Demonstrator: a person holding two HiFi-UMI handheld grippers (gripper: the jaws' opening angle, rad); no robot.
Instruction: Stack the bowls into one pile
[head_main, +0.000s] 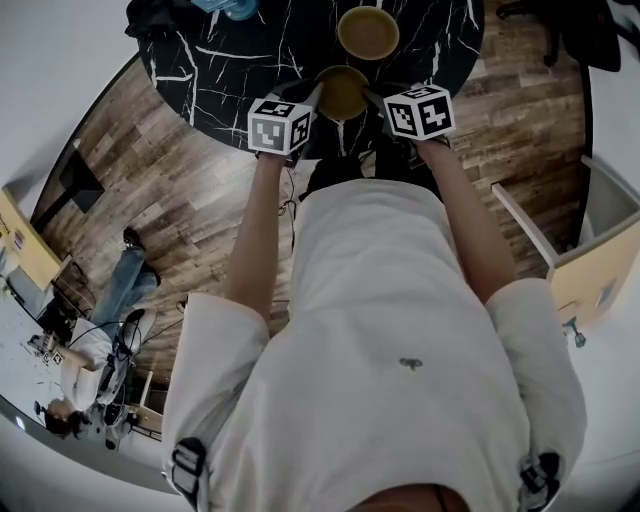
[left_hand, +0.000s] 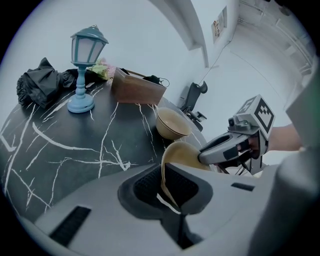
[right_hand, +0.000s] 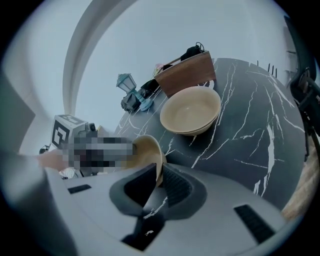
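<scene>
Two tan bowls are on the black marble table (head_main: 230, 60). The near bowl (head_main: 342, 92) is tilted at the table's front edge, and both grippers have it by the rim. My left gripper (head_main: 312, 100) is shut on its left rim, which stands edge-on between the pads (left_hand: 167, 180). On the opposite side my right gripper (head_main: 376, 100) has the thin rim pinched between its pads (right_hand: 157, 182). The far bowl (head_main: 368, 32) sits upright farther back, apart from both grippers; it shows as well in the left gripper view (left_hand: 171, 123) and the right gripper view (right_hand: 191, 111).
At the table's back stand a blue lantern lamp (left_hand: 82, 70), a brown box (left_hand: 137, 87) and a heap of black cloth (left_hand: 40, 82). The round table's edge is just under the grippers. A person (head_main: 100, 340) sits on the wooden floor to the left.
</scene>
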